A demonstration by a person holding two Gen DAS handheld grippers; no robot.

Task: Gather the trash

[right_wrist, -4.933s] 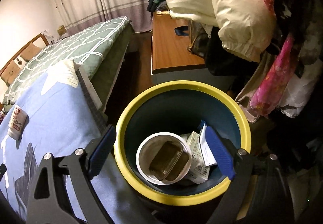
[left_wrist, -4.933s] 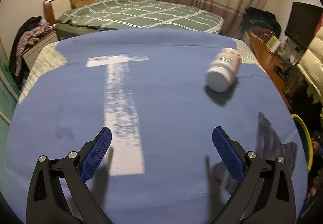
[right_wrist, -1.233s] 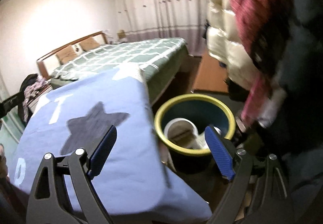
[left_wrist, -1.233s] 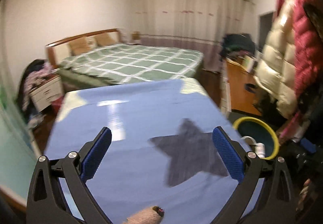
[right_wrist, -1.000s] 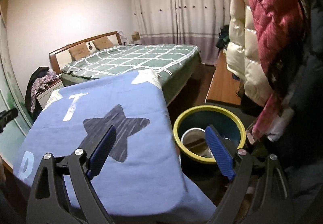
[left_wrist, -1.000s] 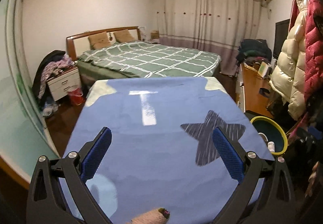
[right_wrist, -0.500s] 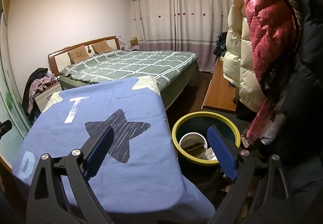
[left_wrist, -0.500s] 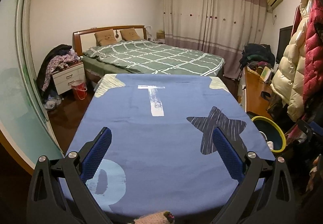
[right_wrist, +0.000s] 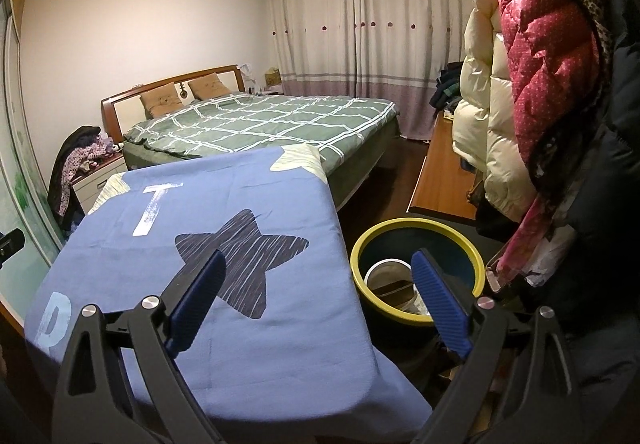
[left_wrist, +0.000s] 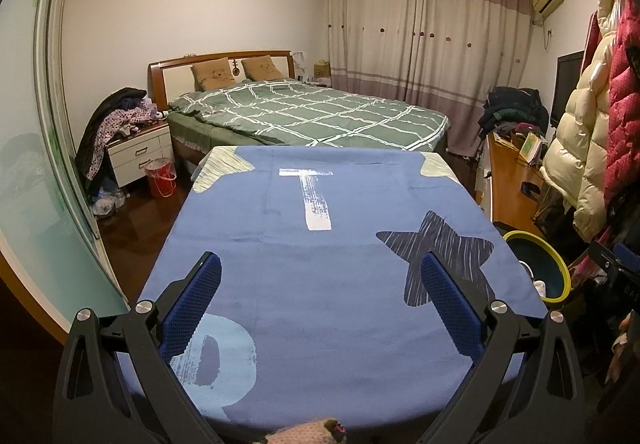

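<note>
A dark bin with a yellow rim (right_wrist: 416, 228) stands on the floor right of the table; a white cup (right_wrist: 390, 278) and other trash lie in it. It also shows in the left wrist view (left_wrist: 538, 244), with a white bottle (left_wrist: 540, 286) inside. The table under a blue cloth (left_wrist: 320, 244) (right_wrist: 208, 244) has no trash on it. My left gripper (left_wrist: 320, 296) is open and empty above the cloth's near end. My right gripper (right_wrist: 318, 298) is open and empty, between the table edge and the bin.
A green checked bed (left_wrist: 312, 116) lies behind the table. A white nightstand (left_wrist: 138, 152) with clothes and a red bin (left_wrist: 160, 178) stand at the left. Coats (right_wrist: 532, 84) hang at the right above a wooden bench (right_wrist: 440, 180). A glass panel (left_wrist: 36, 164) runs along the left.
Both grippers have pulled back and up from the table, so the whole room shows. The white bottle that lay on the cloth earlier is gone from it; a white bottle now lies in the bin.
</note>
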